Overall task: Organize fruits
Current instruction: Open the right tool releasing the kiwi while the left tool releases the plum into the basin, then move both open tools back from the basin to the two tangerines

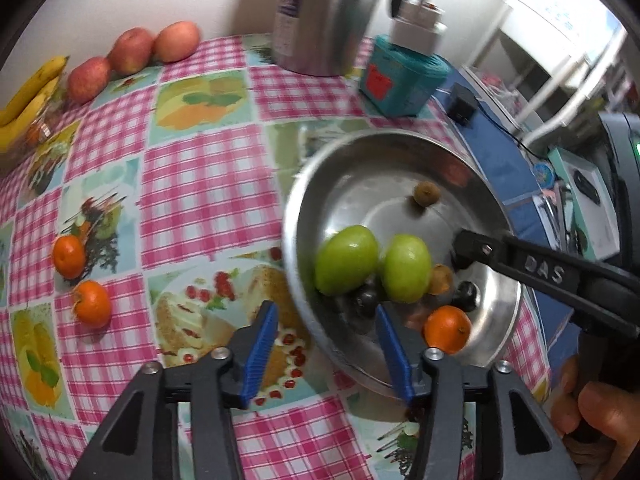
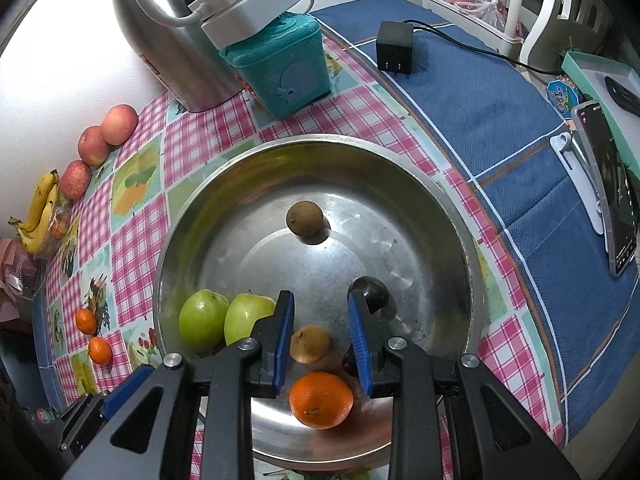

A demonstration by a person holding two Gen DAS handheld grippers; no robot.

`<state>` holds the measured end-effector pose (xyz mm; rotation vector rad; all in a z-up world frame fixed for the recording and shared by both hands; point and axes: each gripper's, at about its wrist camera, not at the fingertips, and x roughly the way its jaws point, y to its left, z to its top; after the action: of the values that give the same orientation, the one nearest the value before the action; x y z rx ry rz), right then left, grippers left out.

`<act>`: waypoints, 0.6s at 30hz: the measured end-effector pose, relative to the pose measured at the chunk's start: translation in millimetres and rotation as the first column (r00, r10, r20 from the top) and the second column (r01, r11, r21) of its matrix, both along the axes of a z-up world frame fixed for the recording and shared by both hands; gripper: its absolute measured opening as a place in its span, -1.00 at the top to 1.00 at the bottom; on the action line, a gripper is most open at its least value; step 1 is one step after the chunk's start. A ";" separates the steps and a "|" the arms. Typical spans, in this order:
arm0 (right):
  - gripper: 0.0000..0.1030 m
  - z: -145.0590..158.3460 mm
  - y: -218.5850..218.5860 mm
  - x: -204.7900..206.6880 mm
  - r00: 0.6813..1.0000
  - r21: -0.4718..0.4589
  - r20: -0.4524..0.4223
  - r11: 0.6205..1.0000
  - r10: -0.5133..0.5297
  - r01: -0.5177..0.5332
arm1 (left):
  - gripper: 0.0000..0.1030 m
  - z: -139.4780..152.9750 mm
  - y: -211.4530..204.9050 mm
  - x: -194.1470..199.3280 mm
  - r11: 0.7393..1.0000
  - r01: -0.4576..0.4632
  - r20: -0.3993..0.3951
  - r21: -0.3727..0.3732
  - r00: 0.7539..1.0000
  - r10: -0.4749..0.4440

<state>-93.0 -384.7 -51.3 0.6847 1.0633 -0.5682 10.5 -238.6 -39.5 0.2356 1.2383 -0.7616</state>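
A steel bowl [image 2: 432,208] stands on the checked tablecloth; it also shows in the left wrist view [image 1: 304,184]. In it lie two green fruits [image 2: 202,318] [image 2: 248,316], an orange [image 2: 321,399], two brown fruits [image 2: 305,218] [image 2: 310,343] and dark plums [image 2: 370,289]. My right gripper [image 2: 321,308] is open over the bowl, above the orange and the near brown fruit, holding nothing. My left gripper [image 1: 326,316] is open at the bowl's near rim. Two small oranges [image 1: 69,256] [image 1: 92,303] lie on the cloth to the left.
Three apples [image 1: 132,50] and bananas [image 1: 28,96] lie along the far wall. A steel kettle [image 1: 320,16], a teal box [image 1: 400,76] with a white power strip on it, a black adapter [image 2: 394,52] and a phone on a stand [image 2: 612,184] sit behind and right.
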 end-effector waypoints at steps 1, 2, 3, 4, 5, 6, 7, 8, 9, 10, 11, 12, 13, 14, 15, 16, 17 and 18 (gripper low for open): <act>0.45 -0.3 0.1 0.6 1.000 -0.001 -0.001 1.000 0.002 -0.002 | -0.10 -0.3 2.7 3.2 1.000 -0.016 -0.001 0.005 1.000 0.016; 0.45 -0.4 0.6 1.4 1.000 -0.002 -0.003 1.000 0.004 -0.004 | -0.11 -0.2 5.9 6.9 0.999 -0.033 0.001 0.013 0.999 0.033; 0.45 -0.5 1.3 2.0 1.000 -0.003 -0.004 1.000 0.007 -0.007 | -0.15 -0.8 10.6 11.9 0.998 -0.060 0.007 0.031 0.998 0.060; 0.45 -0.5 2.0 2.9 1.000 -0.005 -0.006 1.000 0.010 -0.010 | -0.19 -1.5 14.5 15.7 0.996 -0.082 0.010 0.044 0.997 0.082; 0.45 -0.5 3.0 4.0 1.000 -0.006 -0.008 1.000 0.015 -0.015 | -0.21 -2.2 17.9 19.1 0.993 -0.102 0.010 0.051 0.995 0.102; 0.45 -0.1 3.7 4.5 1.000 -0.007 -0.008 1.000 0.019 -0.019 | -0.23 -3.1 23.5 24.0 0.990 -0.129 0.004 0.058 0.992 0.129; 0.45 0.2 5.2 5.8 1.000 -0.009 -0.010 1.000 0.024 -0.024 | -0.25 -3.9 29.5 28.9 0.985 -0.156 -0.002 0.066 0.988 0.157; 0.45 0.5 6.3 6.6 1.000 -0.012 -0.011 1.000 0.028 -0.028 | -0.25 -4.3 35.2 33.3 0.981 -0.181 -0.007 0.070 0.983 0.182; 0.45 0.9 7.9 7.9 0.999 -0.015 -0.013 0.999 0.034 -0.034 | -0.28 -4.9 40.3 36.9 0.977 -0.200 -0.011 0.070 0.979 0.201; 0.45 1.4 10.0 9.6 0.999 -0.017 -0.012 0.999 0.043 -0.043 | -0.29 -5.0 45.7 40.4 0.973 -0.220 -0.015 0.069 0.975 0.222; 0.45 2.0 11.8 10.9 0.999 -0.015 -0.009 0.999 0.052 -0.052 | -0.30 -4.7 51.6 44.5 0.968 -0.241 -0.017 0.069 0.970 0.243; 0.45 2.3 13.5 12.4 0.998 -0.012 -0.006 0.998 0.059 -0.059 | -0.32 -3.6 58.8 49.2 0.962 -0.267 -0.018 0.066 0.963 0.268; 0.45 2.9 15.9 14.2 0.998 -0.010 -0.002 0.998 0.068 -0.068 | -0.33 -3.0 62.8 52.0 0.957 -0.281 -0.017 0.063 0.959 0.283; 0.45 3.4 17.9 15.8 0.997 -0.011 -0.002 0.997 0.073 -0.073 | -0.33 -2.1 68.8 55.1 0.952 -0.301 -0.016 0.060 0.953 0.302; 0.45 4.7 22.1 18.1 0.996 -0.017 -0.003 0.996 0.085 -0.085 | -0.35 -0.5 74.4 58.4 0.945 -0.322 -0.013 0.058 0.946 0.323; 0.45 5.3 25.2 19.8 0.996 -0.022 -0.005 0.995 0.093 -0.093 | -0.35 1.0 78.5 61.6 0.939 -0.340 -0.012 0.056 0.940 0.341; 0.45 6.3 28.5 21.8 0.995 -0.026 -0.005 0.994 0.102 -0.103 | -0.36 1.9 83.5 63.6 0.933 -0.356 -0.011 0.053 0.934 0.357; 0.45 7.9 33.4 24.4 0.993 -0.030 -0.003 0.993 0.116 -0.116 | -0.36 3.1 89.6 66.1 0.927 -0.372 -0.012 0.047 0.928 0.373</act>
<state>-68.7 -351.3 -43.4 0.5924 1.0862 -0.4827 76.6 -149.0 -36.4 0.0240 1.2728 -0.4078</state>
